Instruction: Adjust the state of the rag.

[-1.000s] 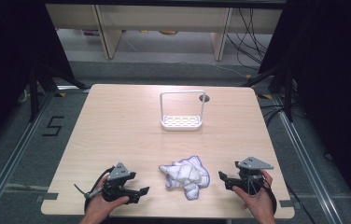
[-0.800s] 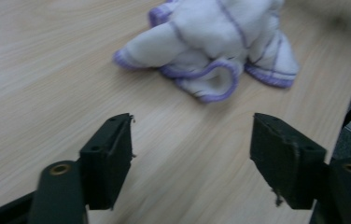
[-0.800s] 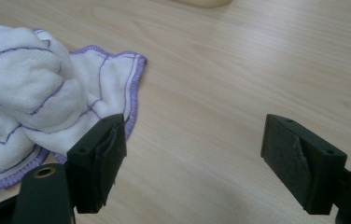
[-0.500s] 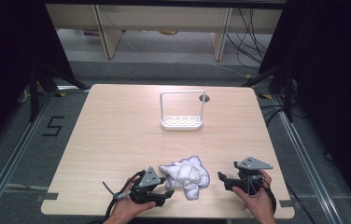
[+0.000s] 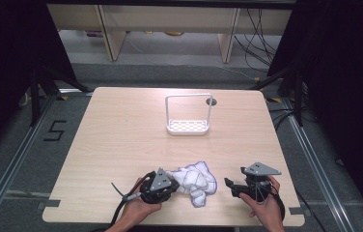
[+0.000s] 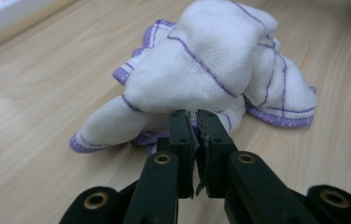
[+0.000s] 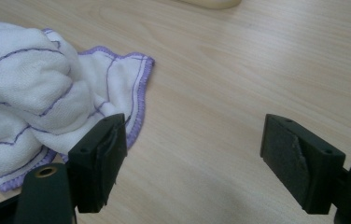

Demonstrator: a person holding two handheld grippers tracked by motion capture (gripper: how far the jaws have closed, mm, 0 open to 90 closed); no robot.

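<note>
A crumpled white cloth point(image 5: 196, 180) with purple stitching and hem lies near the table's front edge. My left gripper point(image 5: 174, 186) sits against its left side. In the left gripper view the cloth point(image 6: 211, 70) bulges just ahead, and the left gripper point(image 6: 192, 116) has just been closing; its jaws now stand together with the cloth's near fold pinched at their tips. My right gripper point(image 5: 230, 186) rests a short way right of the cloth. In the right gripper view this gripper point(image 7: 194, 130) is open wide with bare wood between its jaws, and the cloth point(image 7: 29, 93) lies beside its left jaw.
A white rack point(image 5: 188, 118) with a tall loop handle stands at the middle back of the wooden table point(image 5: 121, 140). A small round hole point(image 5: 211, 101) lies just behind it. Dark floor and metal rails surround the table.
The left hand has slid right from open table to the cloth's left side, and its jaws have closed on the cloth. The right hand has stayed put.
</note>
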